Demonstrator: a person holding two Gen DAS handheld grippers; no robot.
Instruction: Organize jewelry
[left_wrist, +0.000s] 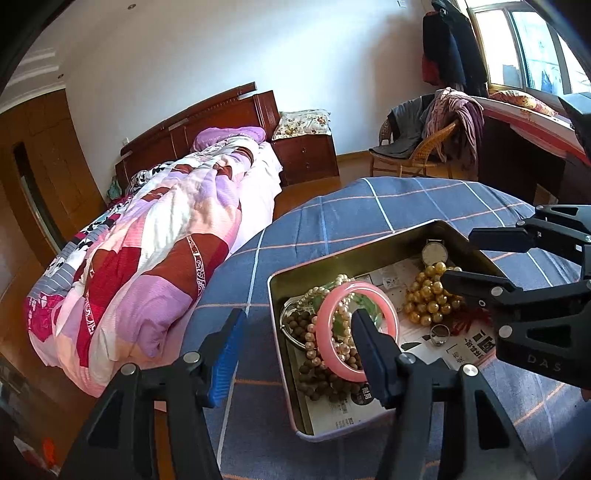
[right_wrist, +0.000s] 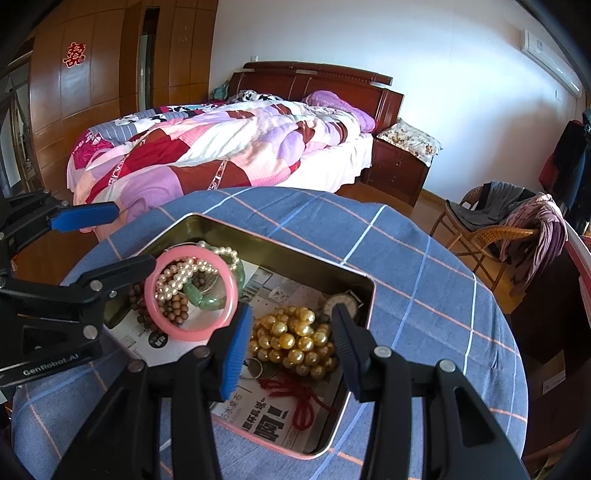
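We see both grippers tilted down over the tin (right_wrist: 284, 258). Left gripper (left_wrist: 295, 345) open, 1 finger inside the pink bangle (left_wrist: 356, 328). Right gripper (right_wrist: 291, 345) open astride the gold beads (right_wrist: 291, 341), gripping nothing.

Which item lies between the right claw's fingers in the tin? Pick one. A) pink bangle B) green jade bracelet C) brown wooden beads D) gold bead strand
D: the right wrist view shows the gold bead strand lying between the right claw fingers, with the pink bangle off to the left.
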